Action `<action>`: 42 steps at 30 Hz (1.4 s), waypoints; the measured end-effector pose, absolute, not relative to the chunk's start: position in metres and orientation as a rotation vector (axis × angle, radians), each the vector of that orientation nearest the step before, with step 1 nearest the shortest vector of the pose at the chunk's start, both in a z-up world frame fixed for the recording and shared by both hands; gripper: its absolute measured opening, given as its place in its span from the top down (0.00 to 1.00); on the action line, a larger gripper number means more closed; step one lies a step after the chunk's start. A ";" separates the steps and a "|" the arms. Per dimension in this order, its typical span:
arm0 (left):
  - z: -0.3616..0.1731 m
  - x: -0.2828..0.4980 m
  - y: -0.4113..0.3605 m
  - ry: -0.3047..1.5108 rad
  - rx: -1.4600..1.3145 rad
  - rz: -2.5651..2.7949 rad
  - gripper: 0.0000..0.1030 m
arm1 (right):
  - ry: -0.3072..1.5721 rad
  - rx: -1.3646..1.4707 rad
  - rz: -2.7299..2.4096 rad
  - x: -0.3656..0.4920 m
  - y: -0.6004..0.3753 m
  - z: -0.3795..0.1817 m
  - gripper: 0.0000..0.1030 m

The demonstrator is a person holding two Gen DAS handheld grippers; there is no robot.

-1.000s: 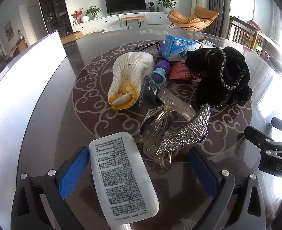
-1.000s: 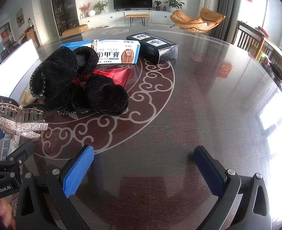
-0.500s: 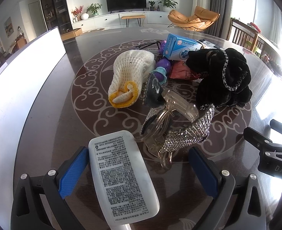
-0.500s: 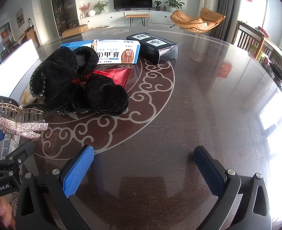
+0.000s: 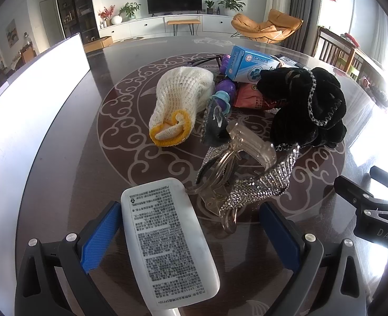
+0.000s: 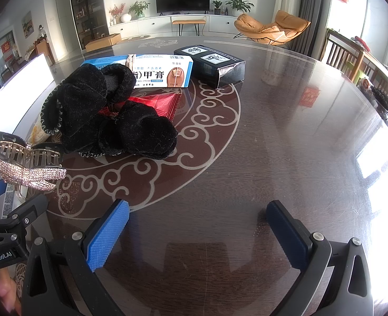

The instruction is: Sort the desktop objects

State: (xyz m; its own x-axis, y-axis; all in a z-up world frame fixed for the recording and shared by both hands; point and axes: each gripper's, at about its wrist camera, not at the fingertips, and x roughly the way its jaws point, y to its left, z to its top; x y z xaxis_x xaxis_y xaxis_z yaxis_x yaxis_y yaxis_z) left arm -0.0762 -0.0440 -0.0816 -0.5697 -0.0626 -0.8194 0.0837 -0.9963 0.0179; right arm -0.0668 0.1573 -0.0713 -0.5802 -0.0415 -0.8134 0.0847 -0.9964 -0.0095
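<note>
My left gripper (image 5: 191, 226) is open, low over the dark table. A white tube with printed text (image 5: 165, 239) lies between its fingers, nearer the left one. Just beyond lies a rhinestone hair claw (image 5: 246, 173), also in the right wrist view (image 6: 28, 167). Behind it lie a white knit glove with a yellow cuff (image 5: 178, 102), a black velvet scrunchie (image 5: 307, 105), a blue box (image 5: 249, 64) and purple pieces (image 5: 225, 89). My right gripper (image 6: 196, 233) is open and empty over bare table, right of the scrunchie (image 6: 107, 113).
A white board (image 5: 22, 121) runs along the table's left side. A nail-cream box (image 6: 162, 72), a black box (image 6: 212, 63) and a red packet (image 6: 157, 102) lie behind the scrunchie. The table edge curves at the right, with chairs beyond.
The left gripper has tilted or crept slightly so the pile sits a touch lower in view. The right gripper has not moved.
</note>
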 end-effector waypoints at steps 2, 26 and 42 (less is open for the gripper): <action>-0.082 -0.076 -0.044 0.033 1.414 -2.712 0.00 | 0.073 1.404 -2.730 -0.067 0.157 -0.071 0.00; -0.080 -0.075 -0.043 0.052 1.424 -2.718 0.00 | 0.073 1.404 -2.730 -0.067 0.157 -0.071 0.00; -0.078 -0.076 -0.044 0.049 1.427 -2.719 0.00 | 0.073 1.404 -2.730 -0.067 0.157 -0.072 0.00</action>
